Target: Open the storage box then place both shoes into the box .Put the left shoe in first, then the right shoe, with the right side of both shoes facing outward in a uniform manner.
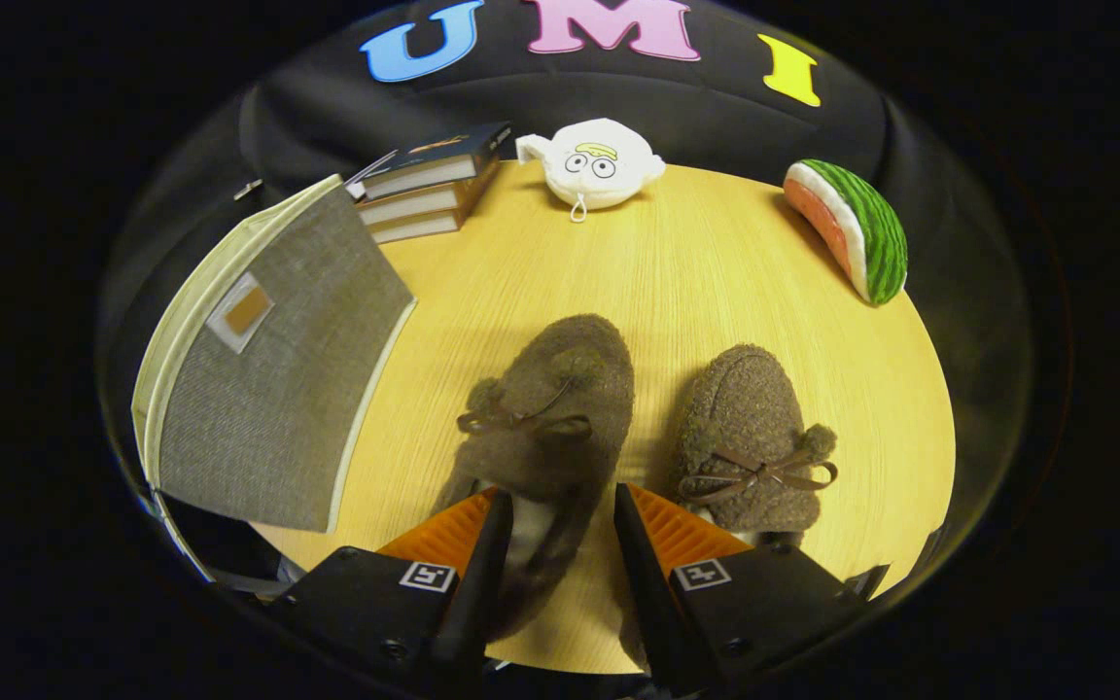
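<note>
While I held the gripper low over the round wooden table, its two fingers stood parted at the bottom centre of the frame, about halfway open by my reckoning. Between them lay the heel end of the left slipper, a fuzzy brown thing with a thin ribbon bow and a pompom; its toe pointed away from me toward the middle of the frame. I could not tell whether either finger touched the fleece, and nothing was pinched between them.

Just right of that shoe, near but apart from it, sat the right slipper, its bow and pompom facing me, its heel tucked behind the right finger at lower right of centre.

At the left of the frame I saw the storage box, grey fabric with pale trim and a small label window on its flap. It sat at the table's left rim, and the flap looked shut.

Toward the upper left, past the box, a stack of three books rested on the tabletop. A white plush toy with cartoon eyes sat at upper centre, and a plush watermelon slice leaned at the upper right rim.
</note>
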Tool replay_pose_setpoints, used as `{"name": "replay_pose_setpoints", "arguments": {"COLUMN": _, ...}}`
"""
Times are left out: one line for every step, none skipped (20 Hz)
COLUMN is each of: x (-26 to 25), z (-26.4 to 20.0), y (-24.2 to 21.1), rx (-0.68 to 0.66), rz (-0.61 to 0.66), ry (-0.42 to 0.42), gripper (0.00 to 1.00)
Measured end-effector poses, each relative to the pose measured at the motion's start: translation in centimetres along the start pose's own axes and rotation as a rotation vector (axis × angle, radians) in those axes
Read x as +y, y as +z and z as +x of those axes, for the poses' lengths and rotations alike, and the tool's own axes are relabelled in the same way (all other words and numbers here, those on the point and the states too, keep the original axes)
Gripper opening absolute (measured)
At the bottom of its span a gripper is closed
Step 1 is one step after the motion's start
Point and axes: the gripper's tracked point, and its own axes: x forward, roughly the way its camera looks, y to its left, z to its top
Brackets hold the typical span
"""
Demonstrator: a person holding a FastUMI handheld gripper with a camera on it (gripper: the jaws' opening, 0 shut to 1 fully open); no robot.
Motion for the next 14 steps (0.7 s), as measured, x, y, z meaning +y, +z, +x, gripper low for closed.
{"name": "replay_pose_setpoints", "arguments": {"x": -0.5, "z": 0.9, "y": 0.5, "rx": -0.010, "rz": 0.005, "ry": -0.028, "gripper": 0.61}}
{"name": "replay_pose_setpoints", "arguments": {"x": -0.7, "z": 1.7, "y": 0.6, "rx": -0.014, "rz": 0.002, "ry": -0.045, "gripper": 0.43}}
{"name": "replay_pose_setpoints", "arguments": {"x": -0.7, "z": 2.0, "y": 0.6, "rx": -0.008, "rz": 0.008, "ry": -0.053, "gripper": 0.40}}
{"name": "replay_pose_setpoints", "arguments": {"x": -0.7, "z": 2.2, "y": 1.0, "rx": -0.022, "rz": 0.027, "ry": -0.066, "gripper": 0.41}}
{"name": "replay_pose_setpoints", "arguments": {"x": -1.2, "z": 2.3, "y": 1.3, "rx": -0.028, "rz": 0.046, "ry": -0.092, "gripper": 0.41}}
{"name": "replay_pose_setpoints", "arguments": {"x": -1.7, "z": 2.3, "y": 1.3, "rx": -0.026, "rz": 0.078, "ry": -0.124, "gripper": 0.30}}
{"name": "replay_pose_setpoints", "arguments": {"x": -1.7, "z": 2.2, "y": 1.7, "rx": -0.026, "rz": 0.126, "ry": -0.134, "gripper": 0.22}}
{"name": "replay_pose_setpoints", "arguments": {"x": -1.6, "z": 2.1, "y": 1.7, "rx": -0.013, "rz": 0.156, "ry": -0.140, "gripper": 0.10}}
{"name": "replay_pose_setpoints", "arguments": {"x": -1.3, "z": 2.0, "y": 1.9, "rx": -0.009, "rz": 0.185, "ry": -0.130, "gripper": 0.10}}
{"name": "replay_pose_setpoints", "arguments": {"x": -0.8, "z": 1.5, "y": 2.4, "rx": -0.017, "rz": 0.212, "ry": -0.116, "gripper": 0.08}}
{"name": "replay_pose_setpoints", "arguments": {"x": -0.5, "z": 0.9, "y": 2.9, "rx": -0.025, "rz": 0.234, "ry": -0.107, "gripper": 0.08}}
{"name": "replay_pose_setpoints", "arguments": {"x": -0.2, "z": 0.1, "y": 3.3, "rx": -0.031, "rz": 0.247, "ry": -0.105, "gripper": 0.08}}
{"name": "replay_pose_setpoints", "arguments": {"x": 0.0, "z": -0.8, "y": 3.9, "rx": -0.039, "rz": 0.257, "ry": -0.105, "gripper": 0.08}}
{"name": "replay_pose_setpoints", "arguments": {"x": 0.3, "z": -1.8, "y": 4.7, "rx": -0.050, "rz": 0.272, "ry": -0.101, "gripper": 0.08}}
